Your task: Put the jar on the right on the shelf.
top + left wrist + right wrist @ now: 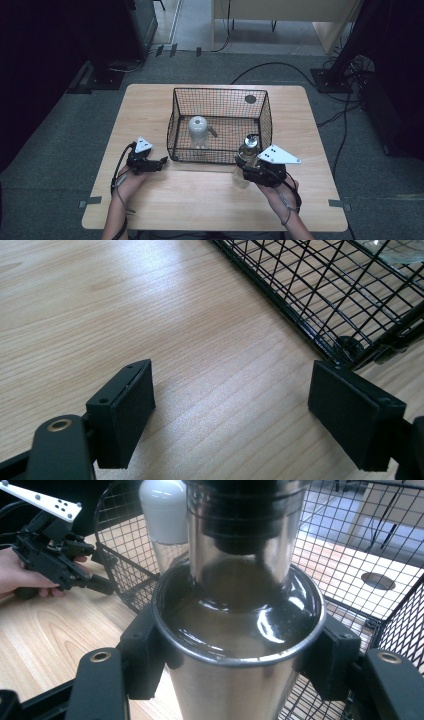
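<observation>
- The left gripper (161,162) lies low just off the near-left corner of the wire basket (220,155), its jaws level, pointing toward that corner, standing wide apart with nothing between them.
- The left hand (129,181) holds it from behind, forearm running back from the basket.
- The right gripper (242,161) sits at the basket's near-right corner, its jaws clamped on the sides of a steel bottle (235,645) held upright.
- The right hand (279,192) grips it from behind, wrist angled toward the basket.
</observation>
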{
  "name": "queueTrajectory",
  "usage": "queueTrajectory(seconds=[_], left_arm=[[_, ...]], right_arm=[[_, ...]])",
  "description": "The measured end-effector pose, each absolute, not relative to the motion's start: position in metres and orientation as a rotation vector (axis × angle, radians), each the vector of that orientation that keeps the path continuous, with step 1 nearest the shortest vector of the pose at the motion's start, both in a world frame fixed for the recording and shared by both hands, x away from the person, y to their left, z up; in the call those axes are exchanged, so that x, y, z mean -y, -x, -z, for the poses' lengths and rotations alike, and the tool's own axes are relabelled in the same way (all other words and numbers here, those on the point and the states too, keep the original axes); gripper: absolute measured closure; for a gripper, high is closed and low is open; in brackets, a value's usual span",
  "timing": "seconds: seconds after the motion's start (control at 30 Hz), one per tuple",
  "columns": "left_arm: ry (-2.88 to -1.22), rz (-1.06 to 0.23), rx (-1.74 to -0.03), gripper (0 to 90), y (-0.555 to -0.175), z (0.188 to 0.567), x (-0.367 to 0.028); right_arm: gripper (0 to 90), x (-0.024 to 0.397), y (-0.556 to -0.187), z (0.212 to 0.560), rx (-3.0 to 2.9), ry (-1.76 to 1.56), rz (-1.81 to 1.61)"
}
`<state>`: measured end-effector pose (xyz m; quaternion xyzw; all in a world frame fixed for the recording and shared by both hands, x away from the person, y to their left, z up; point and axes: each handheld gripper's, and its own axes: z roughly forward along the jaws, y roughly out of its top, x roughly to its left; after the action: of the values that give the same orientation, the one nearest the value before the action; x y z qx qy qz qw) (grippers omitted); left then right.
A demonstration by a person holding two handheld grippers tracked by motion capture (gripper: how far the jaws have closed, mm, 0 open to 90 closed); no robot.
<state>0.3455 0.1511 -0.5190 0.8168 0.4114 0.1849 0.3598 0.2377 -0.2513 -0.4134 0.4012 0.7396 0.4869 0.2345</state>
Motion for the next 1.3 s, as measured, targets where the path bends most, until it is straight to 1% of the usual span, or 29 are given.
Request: queueTrajectory(seconds=[0.47,1.07,1.3], left_arm=[[-2.106,-0.478,-1.059,18.8,-0.346,0.519,-0.151],[-2.106,-0.477,-1.059,18.8,-0.346,0.519,-0.151],[-2.11,-0.476,-1.058,18.8,-0.346,0.519,-0.152]], right_arm=[[35.3,0.253,-0.229,0.38,-1.998,-1.043,-1.349],[35.4,0.253,-0.232,0.342,-1.973,-0.952,-1.395],[35.4,0.253,-0.238,0.332,-1.932,-0.916,-1.43]])
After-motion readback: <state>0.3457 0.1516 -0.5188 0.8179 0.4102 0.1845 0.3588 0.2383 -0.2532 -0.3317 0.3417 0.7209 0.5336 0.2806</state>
